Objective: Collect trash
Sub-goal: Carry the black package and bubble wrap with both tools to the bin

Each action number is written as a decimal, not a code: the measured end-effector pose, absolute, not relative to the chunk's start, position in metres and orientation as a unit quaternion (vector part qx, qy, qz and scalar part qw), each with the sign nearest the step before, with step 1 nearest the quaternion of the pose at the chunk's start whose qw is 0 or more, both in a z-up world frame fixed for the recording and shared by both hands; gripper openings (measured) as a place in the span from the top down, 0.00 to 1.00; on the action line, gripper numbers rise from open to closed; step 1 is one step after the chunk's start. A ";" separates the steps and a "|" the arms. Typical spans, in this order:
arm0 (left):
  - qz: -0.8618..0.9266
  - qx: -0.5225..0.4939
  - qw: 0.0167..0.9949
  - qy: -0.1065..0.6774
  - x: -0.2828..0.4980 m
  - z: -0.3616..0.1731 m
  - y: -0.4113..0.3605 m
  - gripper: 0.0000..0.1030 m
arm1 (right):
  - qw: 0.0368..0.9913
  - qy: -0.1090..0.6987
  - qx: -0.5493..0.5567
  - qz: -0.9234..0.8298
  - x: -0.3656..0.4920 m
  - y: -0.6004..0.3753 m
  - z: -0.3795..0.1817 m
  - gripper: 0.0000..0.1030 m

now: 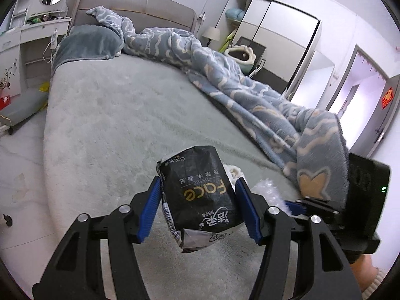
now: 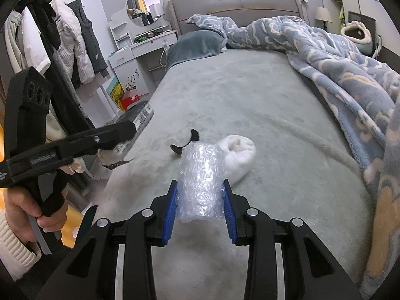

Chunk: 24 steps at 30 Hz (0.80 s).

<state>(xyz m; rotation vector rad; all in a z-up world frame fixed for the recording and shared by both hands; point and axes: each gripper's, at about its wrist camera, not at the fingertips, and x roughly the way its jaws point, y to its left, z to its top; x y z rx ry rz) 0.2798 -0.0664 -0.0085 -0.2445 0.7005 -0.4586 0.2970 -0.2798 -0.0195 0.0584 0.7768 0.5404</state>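
My left gripper [image 1: 198, 190] is shut on a black tissue pack [image 1: 200, 192] with gold "Face" lettering and holds it above the grey bed [image 1: 112, 115]. The left gripper also shows at the left of the right wrist view [image 2: 125, 135] with the pack [image 2: 140, 116] in it. My right gripper [image 2: 200, 192] is shut on a roll of clear bubble wrap [image 2: 201, 182] above the bed's near end. The bubble wrap also shows in the left wrist view [image 1: 268, 190]. A white crumpled wad [image 2: 238, 151] and a small black curved piece [image 2: 185, 141] lie on the bed just beyond.
A blue patterned blanket [image 2: 337, 65] is bunched along the bed's right side, with a grey pillow [image 2: 195, 45] at the headboard. A white dresser with a round mirror [image 2: 143, 7] and hanging clothes [image 2: 65, 42] stand left of the bed. A wardrobe [image 1: 280, 37] stands at right.
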 end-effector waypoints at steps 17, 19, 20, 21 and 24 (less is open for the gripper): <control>-0.236 -0.221 0.878 0.353 0.280 -0.008 -0.006 0.41 | 0.884 0.371 0.019 0.282 0.306 -0.236 -0.014 0.66; -0.236 -0.233 0.875 0.354 0.279 -0.009 0.002 0.41 | 0.883 0.371 0.019 0.285 0.306 -0.231 -0.014 0.66; -0.235 -0.237 0.874 0.355 0.279 -0.010 0.005 0.41 | 0.883 0.371 0.018 0.286 0.307 -0.228 -0.014 0.66; -0.235 -0.240 0.873 0.355 0.278 -0.010 0.008 0.42 | 0.883 0.371 0.018 0.288 0.307 -0.227 -0.014 0.66; -0.234 -0.250 0.870 0.356 0.278 -0.010 0.016 0.42 | 0.881 0.373 0.016 0.292 0.307 -0.219 -0.014 0.66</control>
